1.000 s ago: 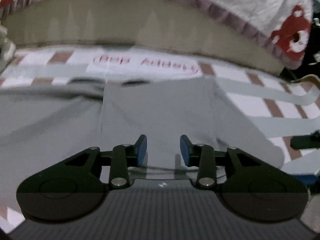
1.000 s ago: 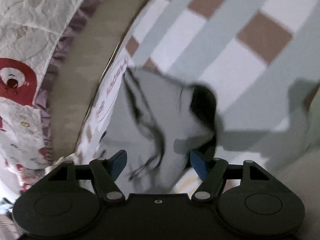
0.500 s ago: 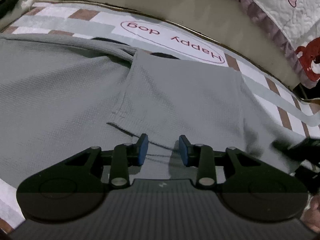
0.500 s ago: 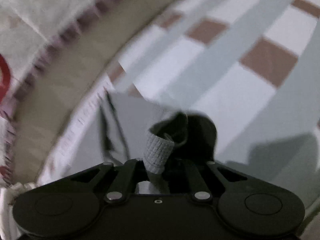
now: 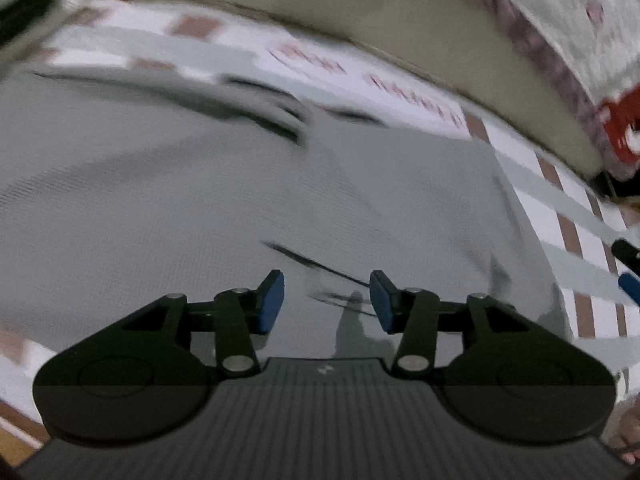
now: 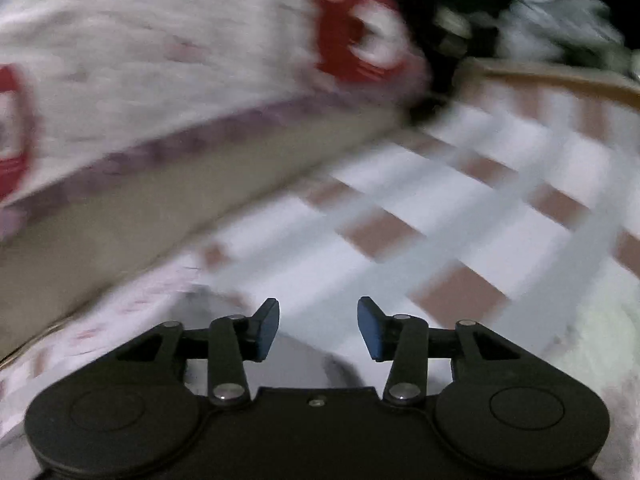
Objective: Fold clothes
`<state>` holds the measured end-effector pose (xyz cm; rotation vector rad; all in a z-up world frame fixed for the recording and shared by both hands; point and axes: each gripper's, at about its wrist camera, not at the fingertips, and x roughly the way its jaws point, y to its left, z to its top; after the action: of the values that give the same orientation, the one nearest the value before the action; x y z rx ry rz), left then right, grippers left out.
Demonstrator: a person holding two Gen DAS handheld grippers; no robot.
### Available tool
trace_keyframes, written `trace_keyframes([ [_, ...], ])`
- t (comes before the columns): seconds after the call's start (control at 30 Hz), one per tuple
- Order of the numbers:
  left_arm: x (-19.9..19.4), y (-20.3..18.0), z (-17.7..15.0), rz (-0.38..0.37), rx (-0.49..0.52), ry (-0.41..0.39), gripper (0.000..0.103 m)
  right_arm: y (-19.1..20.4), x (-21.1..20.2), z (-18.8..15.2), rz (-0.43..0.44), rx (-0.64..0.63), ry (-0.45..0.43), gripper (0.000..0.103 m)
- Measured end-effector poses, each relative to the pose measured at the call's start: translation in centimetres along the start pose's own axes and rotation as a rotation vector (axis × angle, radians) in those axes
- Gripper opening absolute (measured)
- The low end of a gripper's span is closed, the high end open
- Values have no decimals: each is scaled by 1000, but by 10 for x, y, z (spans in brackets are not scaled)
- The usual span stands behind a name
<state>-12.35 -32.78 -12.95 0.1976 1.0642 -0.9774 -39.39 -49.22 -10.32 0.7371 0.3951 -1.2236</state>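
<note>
The grey garment [image 5: 248,200] lies spread on a checked sheet [image 5: 576,208] printed with red lettering, and its right-hand part appears laid over the body, which looks like a side panel or sleeve already turned inward so that the piece narrows for the next fold. A dark crease crosses the cloth just ahead of the left tongs [image 5: 326,300], which hang low over the fabric with their blue pads apart and opening, nothing pinched between them; that placement suits pressing or taking up the folded edge. The right tongs [image 6: 318,328] are off the right edge of the garment, over the bare sheet, their pads also parting and empty, with only a grey corner of cloth [image 6: 208,308] showing below their left finger. Beyond the sheet runs a tan edge [image 5: 400,24], and above it a white quilt with red figures [image 6: 200,40].
</note>
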Motion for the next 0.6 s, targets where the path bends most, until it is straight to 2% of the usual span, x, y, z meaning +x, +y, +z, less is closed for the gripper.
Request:
trace_keyframes([
  [0.1, -34, 55, 2, 116, -83, -81, 58, 29, -5, 7, 168, -142, -25, 50],
  [0.23, -68, 148, -13, 327, -257, -135, 58, 102, 15, -10, 379, -423, 143, 49],
  [0.3, -79, 193, -26, 383, -351, -143, 58, 133, 17, -30, 438, -543, 191, 49],
  [0.37, -89, 231, -38, 420, -455, -170, 58, 158, 21, -50, 471, -649, 225, 49],
  [0.47, -96, 268, -47, 381, -571, -225, 58, 182, 29, -80, 474, -778, 242, 49],
  [0.6, -90, 287, -47, 362, -595, -252, 60, 177, 34, -97, 463, -828, 253, 49],
])
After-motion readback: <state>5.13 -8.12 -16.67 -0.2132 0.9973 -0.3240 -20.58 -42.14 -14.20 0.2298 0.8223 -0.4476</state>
